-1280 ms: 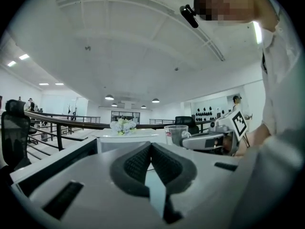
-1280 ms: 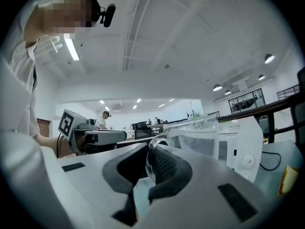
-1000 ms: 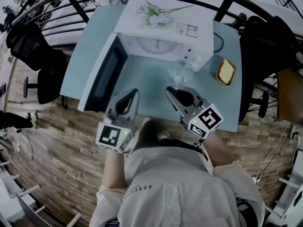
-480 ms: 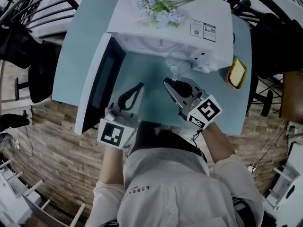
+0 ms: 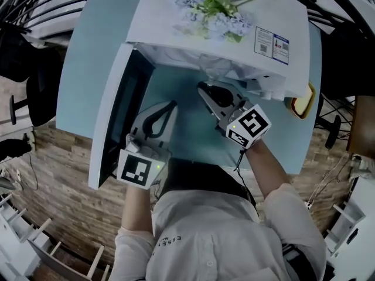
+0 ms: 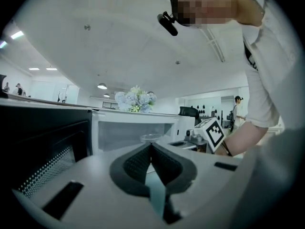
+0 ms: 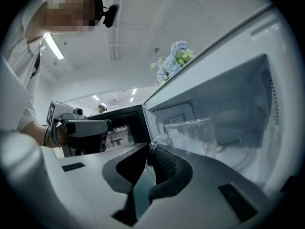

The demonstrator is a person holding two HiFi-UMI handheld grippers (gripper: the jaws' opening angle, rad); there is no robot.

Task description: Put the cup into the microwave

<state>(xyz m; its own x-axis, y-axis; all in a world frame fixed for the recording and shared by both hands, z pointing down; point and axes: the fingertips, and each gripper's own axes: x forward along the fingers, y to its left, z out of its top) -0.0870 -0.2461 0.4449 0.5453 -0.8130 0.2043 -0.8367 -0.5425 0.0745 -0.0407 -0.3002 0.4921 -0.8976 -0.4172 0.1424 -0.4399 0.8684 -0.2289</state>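
Head view: microwave (image 5: 158, 16) hides cup (image 7: 190, 135); right gripper (image 5: 200, 87) pinches it, left gripper (image 5: 172, 105) closed, empty

Clear glass cup (image 7: 190, 136), upright, is just inside the microwave's (image 7: 228, 70) mouth, its handle pinched in the right gripper (image 7: 151, 150). The microwave is white and its cavity is lit pale. Its door (image 5: 124, 107) is swung wide open on the cavity's left, dark window showing.
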